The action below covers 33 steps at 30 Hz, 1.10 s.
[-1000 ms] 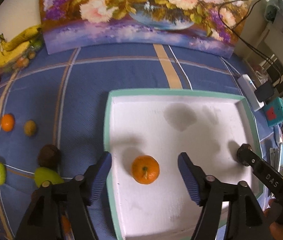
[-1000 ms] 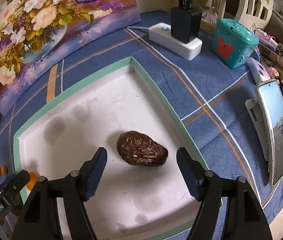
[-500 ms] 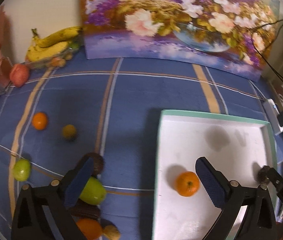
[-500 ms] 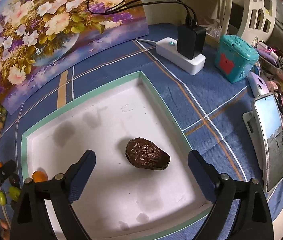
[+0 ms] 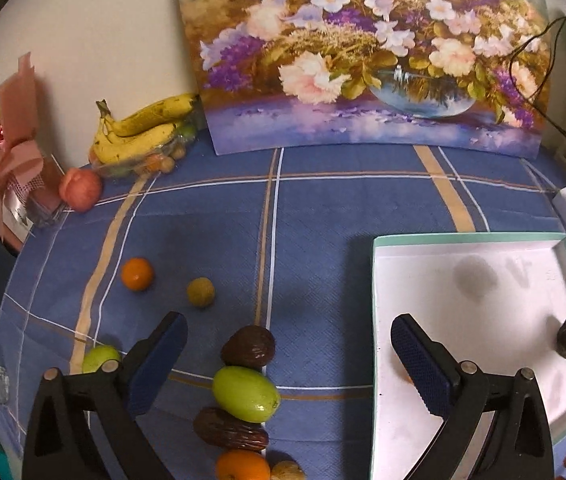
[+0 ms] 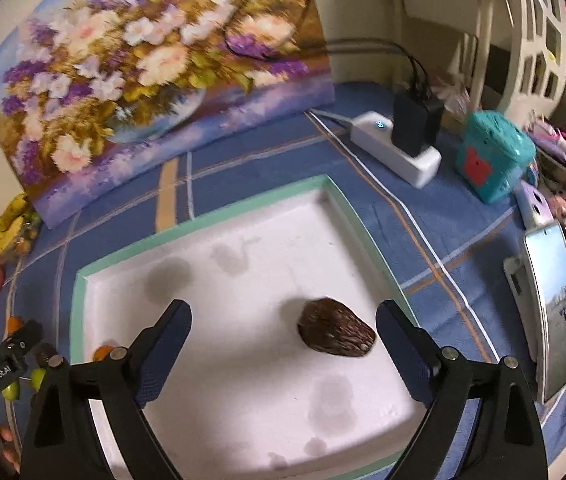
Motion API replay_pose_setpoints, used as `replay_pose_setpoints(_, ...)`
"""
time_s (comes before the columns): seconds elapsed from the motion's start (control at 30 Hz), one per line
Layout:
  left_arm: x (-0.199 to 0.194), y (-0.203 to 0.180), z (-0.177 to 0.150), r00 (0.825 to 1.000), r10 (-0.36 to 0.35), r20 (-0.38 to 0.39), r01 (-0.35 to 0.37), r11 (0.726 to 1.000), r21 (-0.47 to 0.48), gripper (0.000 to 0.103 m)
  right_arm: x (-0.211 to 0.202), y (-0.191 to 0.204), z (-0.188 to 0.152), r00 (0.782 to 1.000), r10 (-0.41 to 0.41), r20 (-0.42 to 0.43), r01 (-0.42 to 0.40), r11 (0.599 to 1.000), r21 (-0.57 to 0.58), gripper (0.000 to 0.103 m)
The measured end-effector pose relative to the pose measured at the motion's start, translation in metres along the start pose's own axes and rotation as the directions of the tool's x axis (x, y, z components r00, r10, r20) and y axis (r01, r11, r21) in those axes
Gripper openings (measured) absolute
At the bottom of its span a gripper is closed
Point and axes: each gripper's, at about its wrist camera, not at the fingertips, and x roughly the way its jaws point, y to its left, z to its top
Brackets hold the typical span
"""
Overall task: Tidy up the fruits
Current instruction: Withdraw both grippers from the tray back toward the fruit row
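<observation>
fruits lie loose on your blue checked cloth (image 5: pixel 315 248): a smooth green oval one (image 5: pixel 246 393) between wrinkled brown ones. your left gripper (image 5: pixel 289 354) and right gripper (image 6: pixel 283 332) gape wide, empty; a wrinkled brown fruit (image 6: pixel 336 333) sits in the white tray (image 6: pixel 219 216).

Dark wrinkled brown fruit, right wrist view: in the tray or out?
In. The dark wrinkled brown fruit lies on the white mint-rimmed tray floor.
</observation>
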Motion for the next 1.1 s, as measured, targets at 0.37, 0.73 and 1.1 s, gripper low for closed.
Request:
replay_pose_setpoints(0.37, -0.017, 0.037, -0.005, 0.997, -0.057, 0.057, 0.062, 0.993, -0.096, 0.103, -0.002, 0.029, -0.009, 1.0, -0.007, -0.01, 0.005, 0.989, -0.149, 0.094)
replay_pose_setpoints(0.73, -0.028, 0.088, -0.01, 0.997, -0.025, 0.074, 0.035, 0.99, -0.134, 0.103, 0.001, 0.059, -0.018, 0.999, 0.041, -0.026, -0.046, 0.982, -0.184, 0.094)
replay_pose_setpoints(1.1, -0.034, 0.163, -0.014, 0.993, -0.056, 0.1, 0.083, 0.953, -0.292, 0.103, -0.003, 0.094, -0.029, 0.985, 0.165, -0.041, -0.17, 0.957, -0.234, 0.098)
